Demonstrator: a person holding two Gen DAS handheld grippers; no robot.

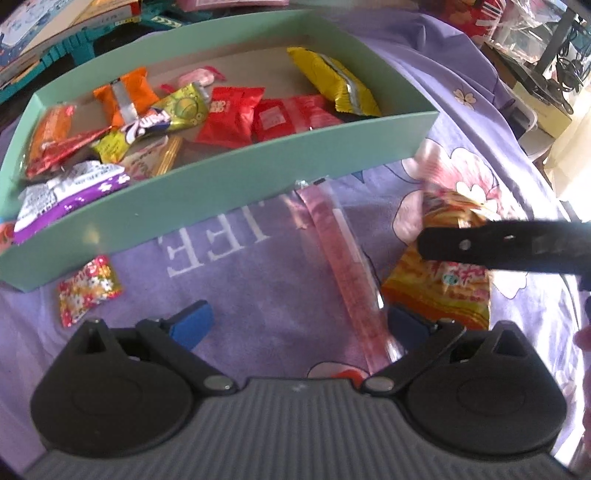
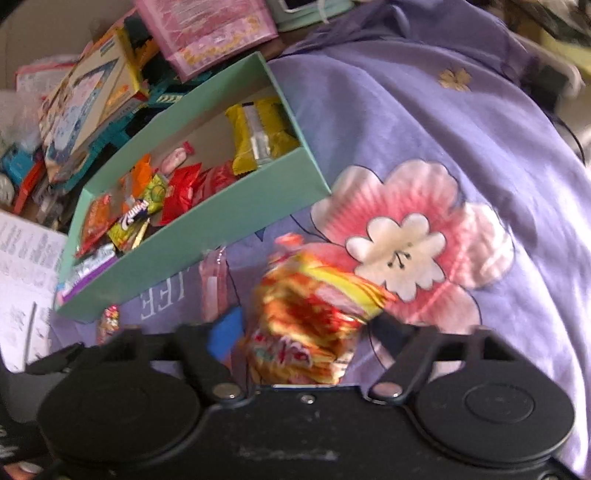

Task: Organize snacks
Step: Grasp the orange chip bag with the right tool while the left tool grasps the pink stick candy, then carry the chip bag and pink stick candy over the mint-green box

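Observation:
A mint-green box (image 1: 236,184) (image 2: 207,236) holds several snack packets. On the purple cloth in front of it lie a long pink clear-wrapped stick (image 1: 343,266) (image 2: 211,284), a small floral candy (image 1: 86,290) (image 2: 110,320) and an orange-yellow snack bag (image 1: 450,266) (image 2: 314,314). My left gripper (image 1: 299,321) is open above the cloth, with the pink stick lying between its blue pads, close to the right one. My right gripper (image 2: 295,328) has its jaws around the orange-yellow bag; the view is blurred. Its black finger (image 1: 498,247) crosses the bag in the left wrist view.
The purple cloth (image 2: 443,129) has a large pink flower print (image 2: 406,243). Boxes and books (image 2: 92,99) are piled behind the green box. A pink packet (image 2: 207,33) lies at the top. White printed paper (image 2: 26,280) lies at the left.

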